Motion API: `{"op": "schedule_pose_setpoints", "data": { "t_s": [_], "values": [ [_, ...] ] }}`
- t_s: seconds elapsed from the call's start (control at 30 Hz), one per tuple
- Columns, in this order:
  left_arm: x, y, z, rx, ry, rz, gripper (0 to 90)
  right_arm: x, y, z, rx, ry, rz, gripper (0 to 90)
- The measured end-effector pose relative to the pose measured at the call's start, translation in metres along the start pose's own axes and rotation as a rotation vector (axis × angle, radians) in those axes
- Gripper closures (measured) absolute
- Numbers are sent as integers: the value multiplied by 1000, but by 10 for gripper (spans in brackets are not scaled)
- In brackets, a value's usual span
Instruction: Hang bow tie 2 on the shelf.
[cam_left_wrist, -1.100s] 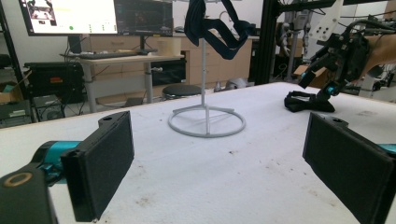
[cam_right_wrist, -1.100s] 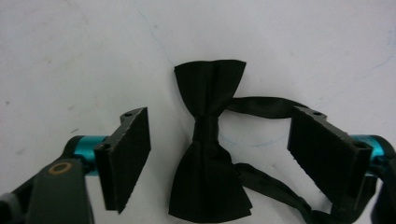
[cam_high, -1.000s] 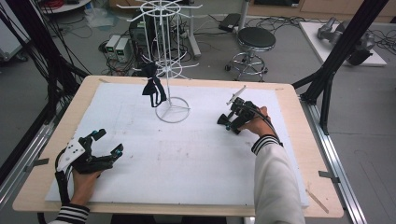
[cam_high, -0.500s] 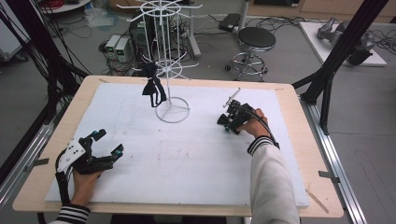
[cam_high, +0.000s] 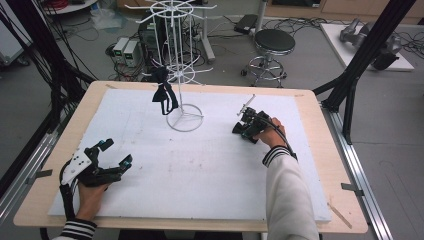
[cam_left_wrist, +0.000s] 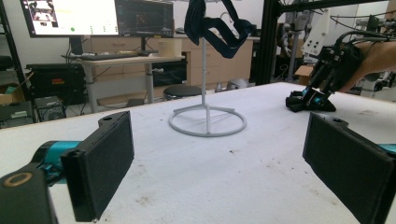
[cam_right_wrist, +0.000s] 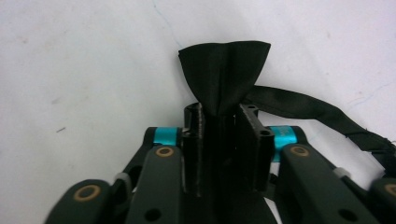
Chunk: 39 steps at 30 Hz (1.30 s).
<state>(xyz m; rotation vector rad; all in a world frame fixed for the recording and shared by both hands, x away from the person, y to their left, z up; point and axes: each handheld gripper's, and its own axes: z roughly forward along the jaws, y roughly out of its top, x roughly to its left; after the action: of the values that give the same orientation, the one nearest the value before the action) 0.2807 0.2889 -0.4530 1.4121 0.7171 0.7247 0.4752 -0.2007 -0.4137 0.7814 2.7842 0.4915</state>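
Observation:
A black bow tie (cam_right_wrist: 224, 70) lies on the white board (cam_high: 210, 170) at the right. My right gripper (cam_right_wrist: 219, 116) points down at it, and its jaws have just been closing; they now pinch the tie's middle, and its strap (cam_right_wrist: 303, 109) trails off to the right. In the high view this gripper (cam_high: 245, 127) sits right of the rack's base. A white wire rack (cam_high: 182, 65) stands at the back centre with a second dark bow tie (cam_high: 164, 95) hanging from a hook. My left gripper (cam_high: 116, 152) rests at the front left, open, its pads (cam_left_wrist: 100, 163) with nothing between them.
The board lies on a wooden table (cam_high: 325, 150) with black frame posts at both sides. The rack's ring base (cam_left_wrist: 207, 123) stands between the two grippers. Behind the table are a stool (cam_high: 272, 42), cables and equipment on the floor.
The right gripper's jaws have come together on the black bow tie, and the hand has edged slightly left. The left gripper has stayed where it was.

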Motion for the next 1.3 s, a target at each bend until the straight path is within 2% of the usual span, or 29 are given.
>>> {"op": "schedule_pose_setpoints", "data": {
  "t_s": [0.23, 0.53, 0.6, 0.83, 1.3],
  "values": [
    [0, 0, 0, -1, 2, -4, 93, 2, 2, -1, 1, -13, -11, 763],
    [1, -1, 0, 0, 0, -3, 93, 1, 2, -10, -58, -20, 1, 762],
    [1, -1, 0, -1, -1, -3, 93, 0, 1, -14, -98, -10, 26, 762],
    [1, -1, 0, -3, -4, -3, 93, -2, -1, -30, -200, 4, 65, 761],
    [1, -1, 0, -3, -4, -8, 93, -3, -4, -54, -354, -2, 111, 762]
  ]
}}
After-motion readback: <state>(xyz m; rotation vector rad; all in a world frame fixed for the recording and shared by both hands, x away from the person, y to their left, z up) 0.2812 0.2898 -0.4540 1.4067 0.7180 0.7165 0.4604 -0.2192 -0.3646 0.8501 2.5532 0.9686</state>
